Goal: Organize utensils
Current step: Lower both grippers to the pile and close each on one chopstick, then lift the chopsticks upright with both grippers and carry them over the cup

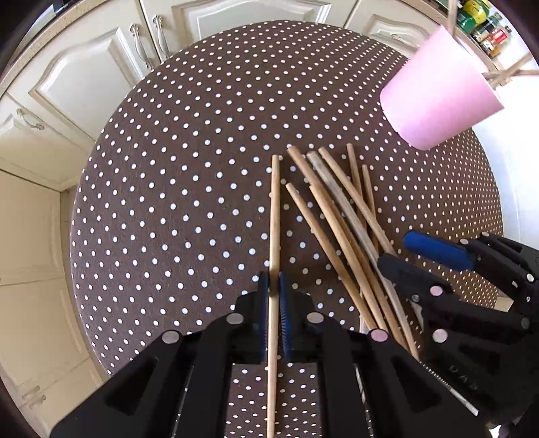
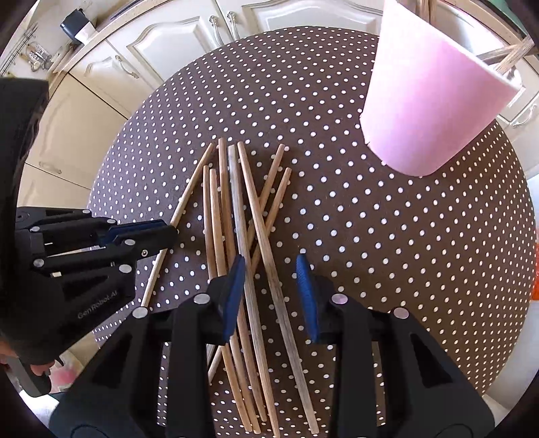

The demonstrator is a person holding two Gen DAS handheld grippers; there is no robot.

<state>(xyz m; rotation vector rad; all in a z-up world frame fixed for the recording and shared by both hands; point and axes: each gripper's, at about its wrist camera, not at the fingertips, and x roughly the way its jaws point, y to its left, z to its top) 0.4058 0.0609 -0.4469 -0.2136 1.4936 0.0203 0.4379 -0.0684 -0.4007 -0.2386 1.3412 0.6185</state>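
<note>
My left gripper [image 1: 273, 289] is shut on one wooden stick [image 1: 274, 219], which lies along the dotted table apart from the pile. It also shows in the right wrist view [image 2: 168, 232] at the left. Several wooden sticks [image 2: 235, 215] lie crossed in a pile; they also show in the left wrist view [image 1: 337, 215]. My right gripper [image 2: 271, 289] is open just above the pile, its fingers either side of two grey sticks. A pink cup [image 2: 427, 87] stands at the far right, with a few sticks inside; it also shows in the left wrist view [image 1: 438, 91].
The round table [image 1: 168, 202] has a brown cloth with white dots. Cream kitchen cabinets [image 1: 84, 77] stand behind it. A spice rack [image 1: 485, 27] is at the far right.
</note>
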